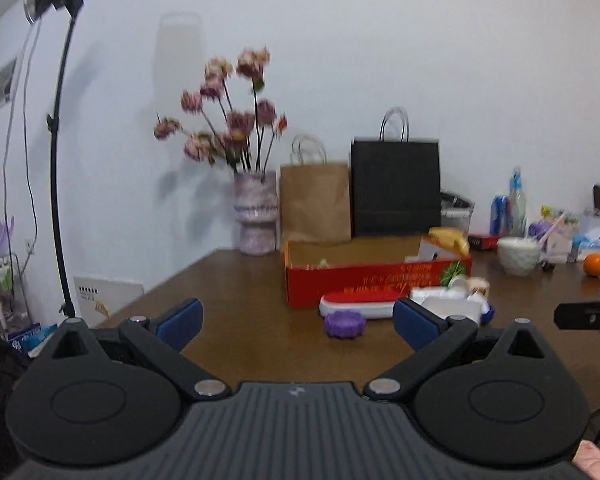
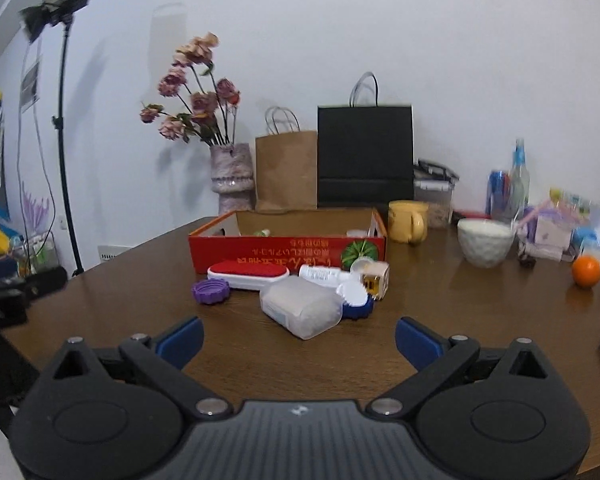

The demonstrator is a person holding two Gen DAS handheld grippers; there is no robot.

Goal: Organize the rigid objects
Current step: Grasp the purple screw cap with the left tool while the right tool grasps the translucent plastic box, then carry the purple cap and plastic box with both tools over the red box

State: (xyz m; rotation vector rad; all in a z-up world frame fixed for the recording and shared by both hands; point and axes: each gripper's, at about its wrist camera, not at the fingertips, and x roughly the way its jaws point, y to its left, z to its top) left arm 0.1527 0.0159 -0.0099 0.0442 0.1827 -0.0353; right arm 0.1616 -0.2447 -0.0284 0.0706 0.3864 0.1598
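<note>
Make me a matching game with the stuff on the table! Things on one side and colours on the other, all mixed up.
Things:
1. Box
2. Ridged lid
3. Mug
4. Taller paper bag

Colours:
A. Yellow
B. Black
C. Red
D. Purple

Pairs: 1-C, 2-D, 3-A, 4-B

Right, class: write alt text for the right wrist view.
Open tongs hover empty above a brown table, facing a clutter of small items: a frosted plastic box, purple lid and red-topped case. Behind sits an open red cardboard box.
</note>
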